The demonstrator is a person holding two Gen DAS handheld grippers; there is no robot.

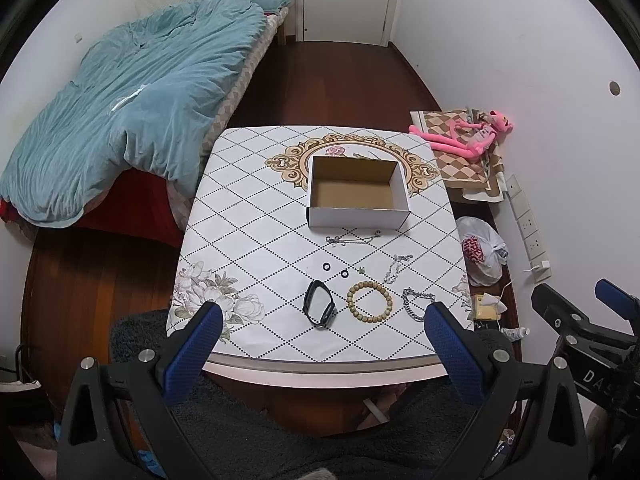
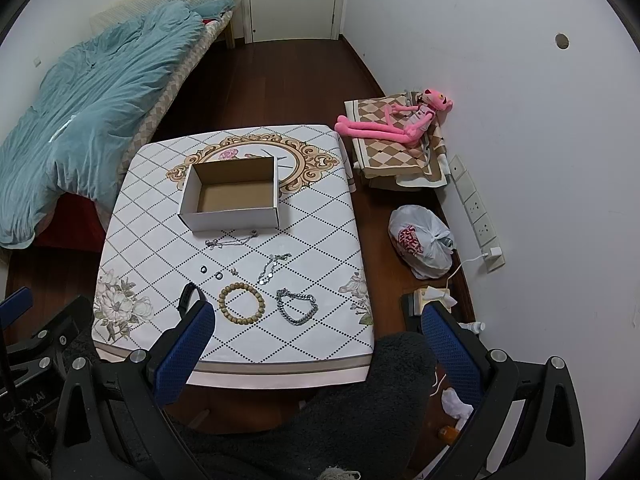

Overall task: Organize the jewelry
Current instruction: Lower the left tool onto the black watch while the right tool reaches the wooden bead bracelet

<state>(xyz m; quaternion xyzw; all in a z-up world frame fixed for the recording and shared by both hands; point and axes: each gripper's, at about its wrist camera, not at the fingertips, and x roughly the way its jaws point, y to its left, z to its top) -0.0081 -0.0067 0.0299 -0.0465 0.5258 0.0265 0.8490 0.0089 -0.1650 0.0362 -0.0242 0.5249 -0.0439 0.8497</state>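
Holding both tools above the near edge of the table (image 1: 240,216), you have your left gripper (image 1: 322,322) spread wide with nothing between its blue pads, and your right gripper (image 2: 318,328) is spread and bare as well. Just ahead of your left fingers lie the black wristband (image 1: 319,303), the wooden bead bracelet (image 1: 369,302) beside it, and the heavy silver chain bracelet (image 1: 417,304) close to the right-hand pad. Beyond them sit two small black rings (image 1: 327,267) and (image 1: 343,274), a thin silver chain (image 1: 396,268) and a longer necklace (image 1: 352,238) lying just before the open cardboard box (image 1: 358,192). From your right wrist, the bead bracelet (image 2: 241,303) and chain bracelet (image 2: 297,306) lie between the fingers, well ahead of them.
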